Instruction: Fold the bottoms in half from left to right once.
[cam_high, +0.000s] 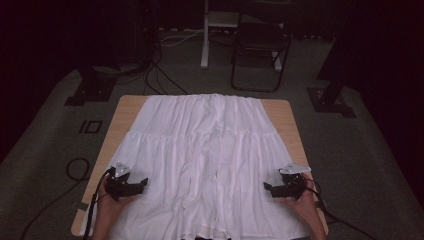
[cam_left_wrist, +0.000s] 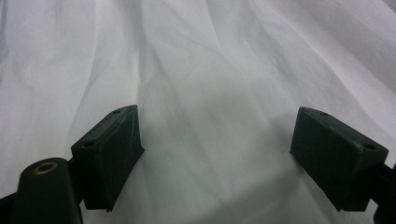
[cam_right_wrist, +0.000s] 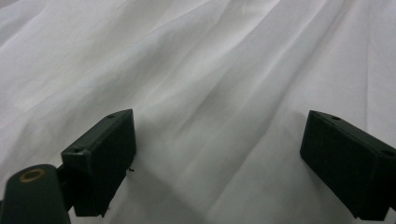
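White skirt (cam_high: 210, 160) spread flat, covering most of the tabletop (cam_high: 129, 107), hem at the near edge. I have the left tool (cam_high: 142, 183) and right tool (cam_high: 267, 187) released, jaws wide, hovering low over cloth near the 2 near corners. Thin, pleated, tiered cotton; soft ridges. I'd pinch 1 fold per side, evenly, not bunching layers.

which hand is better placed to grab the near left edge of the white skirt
Left. The left tongs sit open over the white skirt near its left edge; the right tongs are across the cloth at the right side.
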